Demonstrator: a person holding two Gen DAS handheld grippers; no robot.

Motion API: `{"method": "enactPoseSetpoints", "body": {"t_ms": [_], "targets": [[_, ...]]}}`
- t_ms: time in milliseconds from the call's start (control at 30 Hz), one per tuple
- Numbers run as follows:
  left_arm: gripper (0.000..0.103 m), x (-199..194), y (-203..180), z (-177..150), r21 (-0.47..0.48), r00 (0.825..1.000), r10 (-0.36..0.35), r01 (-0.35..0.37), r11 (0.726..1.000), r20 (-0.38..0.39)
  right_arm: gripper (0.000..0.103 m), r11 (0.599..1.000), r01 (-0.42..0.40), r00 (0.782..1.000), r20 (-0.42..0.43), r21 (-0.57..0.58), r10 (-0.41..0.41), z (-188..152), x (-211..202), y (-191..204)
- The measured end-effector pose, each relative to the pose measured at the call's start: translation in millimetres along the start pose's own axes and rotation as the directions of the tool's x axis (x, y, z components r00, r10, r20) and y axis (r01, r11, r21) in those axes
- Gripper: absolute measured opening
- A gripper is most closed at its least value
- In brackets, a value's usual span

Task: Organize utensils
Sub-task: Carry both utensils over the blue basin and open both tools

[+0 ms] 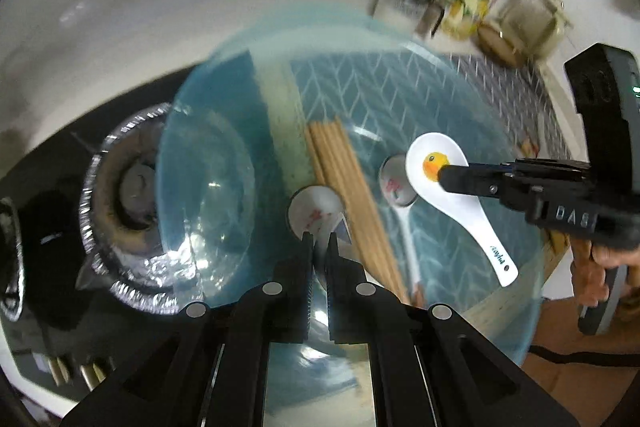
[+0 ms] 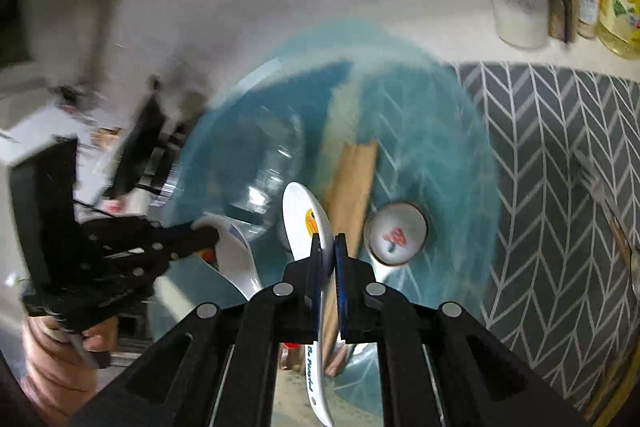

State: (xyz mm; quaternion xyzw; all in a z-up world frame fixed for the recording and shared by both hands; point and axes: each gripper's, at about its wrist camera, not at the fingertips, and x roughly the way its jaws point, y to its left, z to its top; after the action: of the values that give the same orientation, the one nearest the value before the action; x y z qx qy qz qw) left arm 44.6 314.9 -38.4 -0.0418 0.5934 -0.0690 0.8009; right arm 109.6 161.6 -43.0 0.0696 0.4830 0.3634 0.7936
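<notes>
Glossy white ceramic spoons [image 1: 460, 195], matt wooden chopsticks [image 1: 348, 195], translucent blue plastic basin [image 1: 224, 131], crinkled foil liner [image 1: 116, 227].

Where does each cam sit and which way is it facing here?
Left wrist: on the left gripper, looking steeply down into the blue bowl; shows its own jaws shut on a floral spoon, plus the right gripper.
Right wrist: on the right gripper, angled down at the bowl; jaws shut on the duck spoon, left gripper and a hand at left.
Shared: bowl, chopsticks, both held spoons.
</notes>
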Motion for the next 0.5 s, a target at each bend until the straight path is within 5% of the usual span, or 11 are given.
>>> {"method": "enactPoseSetpoints", "body": {"t_ms": [233, 500], "targets": [[0.006, 37, -2, 23, 0.079, 0.996, -0.033, 0.040, 0.996, -0.082, 0.007, 0.978, 0.207, 0.977, -0.046, -0.024, -0.208, 6, 35, 14], [0.010, 35, -4, 24, 0.063, 0.997, -0.013, 0.018, 0.998, -0.077, 0.009, 0.968, 0.251, 0.954, -0.163, -0.019, -0.251, 4, 63, 17]]}}
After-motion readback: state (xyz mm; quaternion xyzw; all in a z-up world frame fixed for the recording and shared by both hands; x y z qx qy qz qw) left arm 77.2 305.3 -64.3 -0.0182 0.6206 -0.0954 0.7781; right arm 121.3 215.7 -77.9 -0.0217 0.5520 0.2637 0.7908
